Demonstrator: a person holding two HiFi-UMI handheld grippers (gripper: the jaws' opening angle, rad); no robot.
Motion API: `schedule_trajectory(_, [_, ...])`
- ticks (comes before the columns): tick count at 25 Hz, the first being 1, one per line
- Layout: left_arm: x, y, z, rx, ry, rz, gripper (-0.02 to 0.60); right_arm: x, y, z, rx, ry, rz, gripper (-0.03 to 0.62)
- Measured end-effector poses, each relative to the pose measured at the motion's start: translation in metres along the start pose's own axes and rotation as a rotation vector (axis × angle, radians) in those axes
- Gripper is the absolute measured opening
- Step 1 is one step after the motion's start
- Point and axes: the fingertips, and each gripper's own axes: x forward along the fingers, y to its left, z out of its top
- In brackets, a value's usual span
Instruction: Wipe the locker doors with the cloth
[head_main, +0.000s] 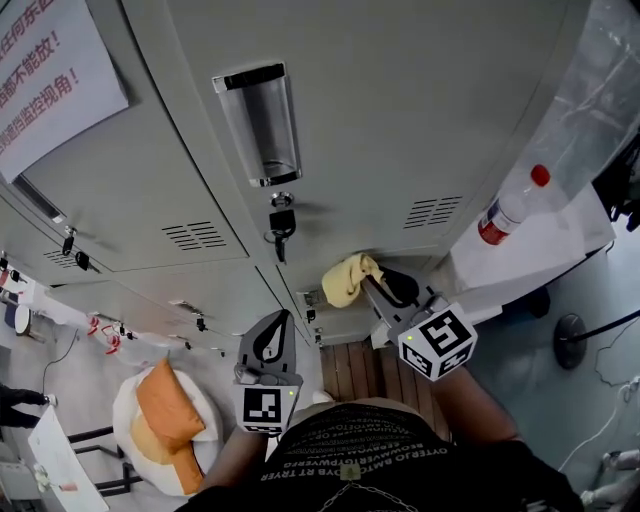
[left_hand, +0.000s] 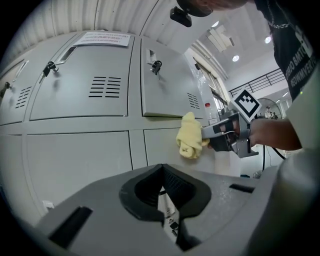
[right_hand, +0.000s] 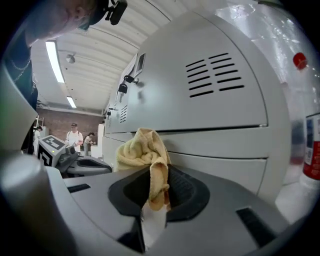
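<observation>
Head view; right gripper (clamping cloth)

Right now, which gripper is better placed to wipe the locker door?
Probably the right gripper: its jaws are shut on the yellow cloth, held at the locker door. The left gripper is shut on nothing, farther back.

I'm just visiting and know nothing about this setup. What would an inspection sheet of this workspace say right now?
Surface: grey locker doors, shut, vented; no dirt visible.
Job's things: yellow cloth, bunched, against a lower door.
Clutter: bottle with red cap beside the lockers; orange cushion on a white seat.
Grippers: right gripper shut on the cloth; left gripper shut, empty, clear of the doors.
Cables: thin cable trailing at far right.
Surroundings: paper notice on a door; keys hanging from another; people far off.
</observation>
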Motion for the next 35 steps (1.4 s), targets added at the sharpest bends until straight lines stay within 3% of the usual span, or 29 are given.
schedule_trajectory(7, [0.002,-0.01,0.001,-0.013,0.004,-0.045,0.005,-0.039,-0.045,-0.015,0.029,0.026,-0.157,0.063])
schedule_trajectory(17, [-0.013,-0.009,-0.003,-0.017,0.016,-0.018,0.005,-0.074,-0.083,-0.039,0.015,0.108,-0.35,0.064])
schedule_trajectory(28, [-0.044,0.003,-0.004,-0.001,0.037,0.055,0.005,-0.01,0.028,-0.049,-0.002,0.097,-0.011,0.064])
schedule_trajectory(35, [-0.067,0.021,-0.013,-0.013,0.073,0.129,0.005,0.032,0.067,-0.04,-0.001,0.096,0.115,0.064])
